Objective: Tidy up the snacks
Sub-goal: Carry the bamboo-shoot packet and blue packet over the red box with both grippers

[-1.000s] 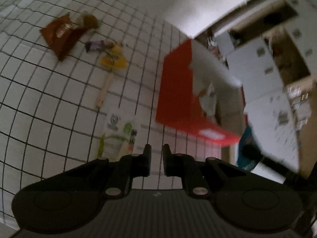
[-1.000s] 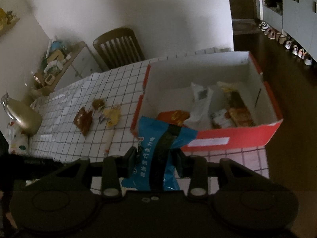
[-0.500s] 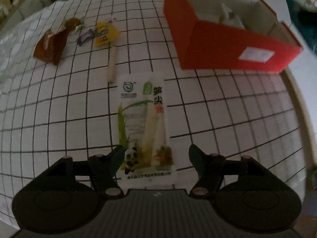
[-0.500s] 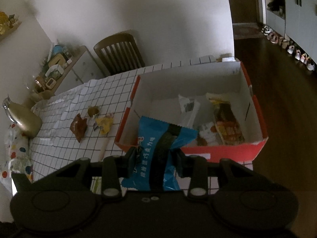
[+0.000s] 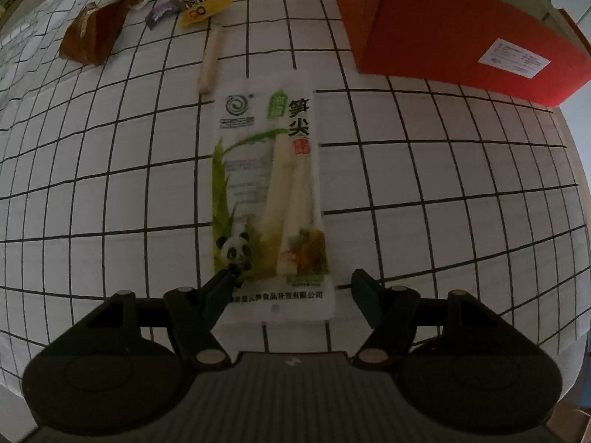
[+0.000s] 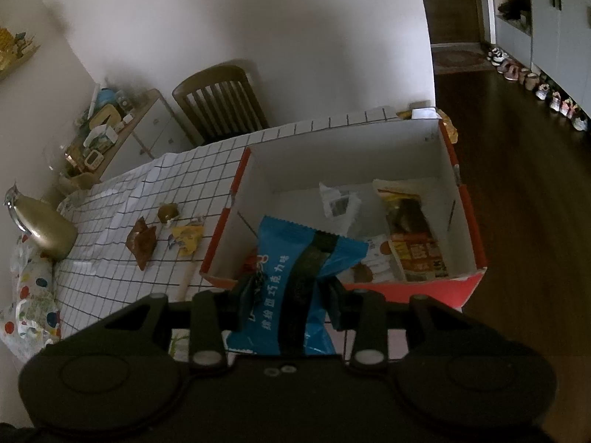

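A white-and-green bamboo shoot packet (image 5: 266, 184) lies flat on the checked tablecloth. My left gripper (image 5: 291, 280) points steeply down at it, open, with one finger on either side of the packet's near end and no pad pressing it. My right gripper (image 6: 290, 291) is shut on a blue snack packet (image 6: 295, 258) and holds it above the near left corner of the red box (image 6: 347, 136). The box holds several snack packets (image 6: 413, 236). In the left wrist view the red box (image 5: 443, 37) stands at the upper right of the bamboo packet.
Further up the cloth lie a brown packet (image 5: 92, 33), a purple sweet (image 5: 162, 11), a yellow packet (image 5: 201, 3) and a pale stick (image 5: 210, 61). A wooden chair (image 6: 218, 103) stands behind the table, and a gold jug (image 6: 40, 229) at its left end.
My left gripper went from shut to open, tipped downward and sank over the bamboo shoot packet. My right gripper carried the blue packet a little closer over the box.
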Demonstrator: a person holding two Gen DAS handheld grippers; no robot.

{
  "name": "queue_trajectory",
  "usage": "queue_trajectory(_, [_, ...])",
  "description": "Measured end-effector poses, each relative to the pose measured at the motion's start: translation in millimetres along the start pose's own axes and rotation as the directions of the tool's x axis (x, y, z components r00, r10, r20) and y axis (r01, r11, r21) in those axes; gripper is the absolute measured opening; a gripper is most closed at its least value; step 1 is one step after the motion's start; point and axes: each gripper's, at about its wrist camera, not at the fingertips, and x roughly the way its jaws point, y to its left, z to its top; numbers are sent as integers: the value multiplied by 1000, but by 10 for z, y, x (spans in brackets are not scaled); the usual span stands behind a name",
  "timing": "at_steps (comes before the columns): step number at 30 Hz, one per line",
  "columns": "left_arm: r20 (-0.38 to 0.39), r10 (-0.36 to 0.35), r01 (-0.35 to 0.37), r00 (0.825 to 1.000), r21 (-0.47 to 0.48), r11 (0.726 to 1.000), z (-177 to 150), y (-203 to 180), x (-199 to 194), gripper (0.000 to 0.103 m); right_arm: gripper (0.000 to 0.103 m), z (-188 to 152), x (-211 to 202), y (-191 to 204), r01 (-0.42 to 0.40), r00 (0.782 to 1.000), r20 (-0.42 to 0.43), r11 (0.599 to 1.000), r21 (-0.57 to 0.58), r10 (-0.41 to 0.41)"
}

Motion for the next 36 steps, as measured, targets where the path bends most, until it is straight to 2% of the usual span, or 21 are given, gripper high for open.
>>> queue_trajectory(2, [-3,1,-1,1000,-2,1000,14,-3,-1,68,38,2,9,-23,4,1000,-2,1000,0,-4])
queue_trajectory(4, [1,19,-19,1000,-8,1000,22,8,-16,57,38,7,18,-38,8,1000,-2,1000,-1,-8])
queue_trajectory(6, [6,0,0,1000,-21,1000,32,45,-36,49,38,30,30,-61,16,1000,0,1000,-4,-16])
queue_trajectory(10, [14,-56,57,998,-63,996,49,133,-107,37,38,118,69,-154,42,999,11,999,4,-42])
queue_trajectory(12, [29,-106,108,994,-95,990,56,200,-168,19,38,159,81,-192,53,998,20,999,8,-53])
queue_trajectory(13, [31,-127,130,991,-125,984,64,254,-196,19,38,167,87,-205,56,998,23,998,9,-56])
queue_trajectory(14, [34,-144,147,989,-149,978,73,307,-217,13,38,174,93,-218,58,998,25,998,11,-58])
queue_trajectory(19, [56,-173,181,983,-234,955,72,497,-258,12,38,169,139,-244,62,998,21,998,11,-63])
queue_trajectory(25, [96,-195,214,976,-270,939,109,604,-387,8,38,164,171,-232,66,998,17,998,1,-66])
queue_trajectory(27, [110,-213,236,971,-299,925,166,677,-464,6,38,174,174,-235,67,998,18,998,3,-67])
queue_trajectory(36, [195,-324,377,926,-399,836,444,927,-797,4,38,183,185,-296,69,997,27,997,15,-69])
